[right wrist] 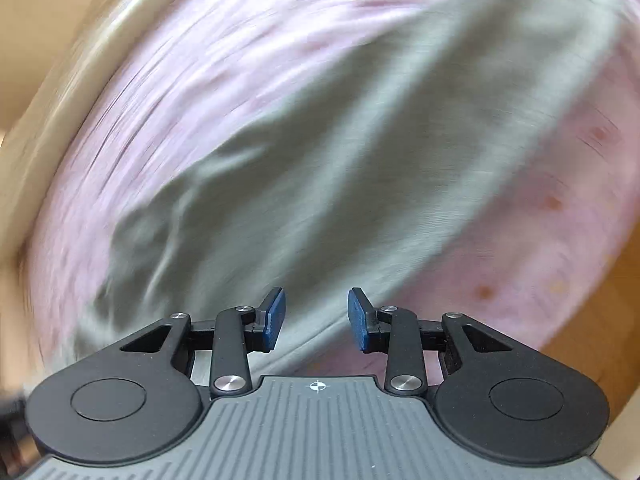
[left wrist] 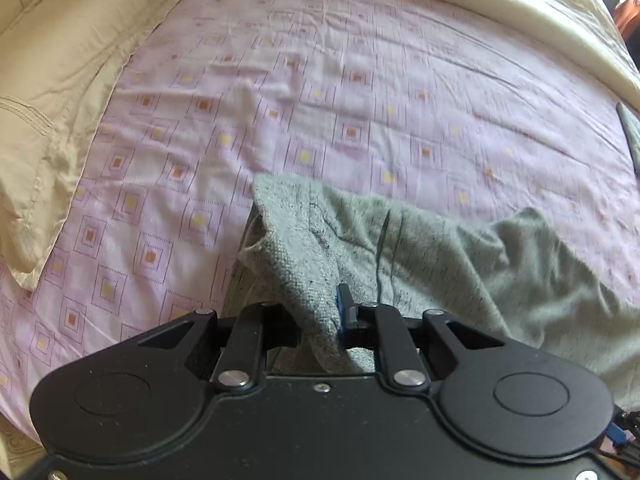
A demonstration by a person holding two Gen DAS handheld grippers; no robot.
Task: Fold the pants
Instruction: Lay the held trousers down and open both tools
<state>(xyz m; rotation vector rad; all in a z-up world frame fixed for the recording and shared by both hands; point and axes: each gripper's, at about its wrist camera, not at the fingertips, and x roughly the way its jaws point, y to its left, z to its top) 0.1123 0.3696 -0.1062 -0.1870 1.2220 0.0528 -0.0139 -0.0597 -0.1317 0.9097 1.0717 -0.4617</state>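
Left gripper fingers pinch grey pants; right gripper fingers apart, empty.

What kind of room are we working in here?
Most likely a bedroom: a bed with a pink patterned sheet, a beige pillow at its left, and the grey pants lying on it.

A bed is covered by a pink sheet printed with small squares and dots. A beige pillow is laid at its left edge, a cream blanket along the far side.
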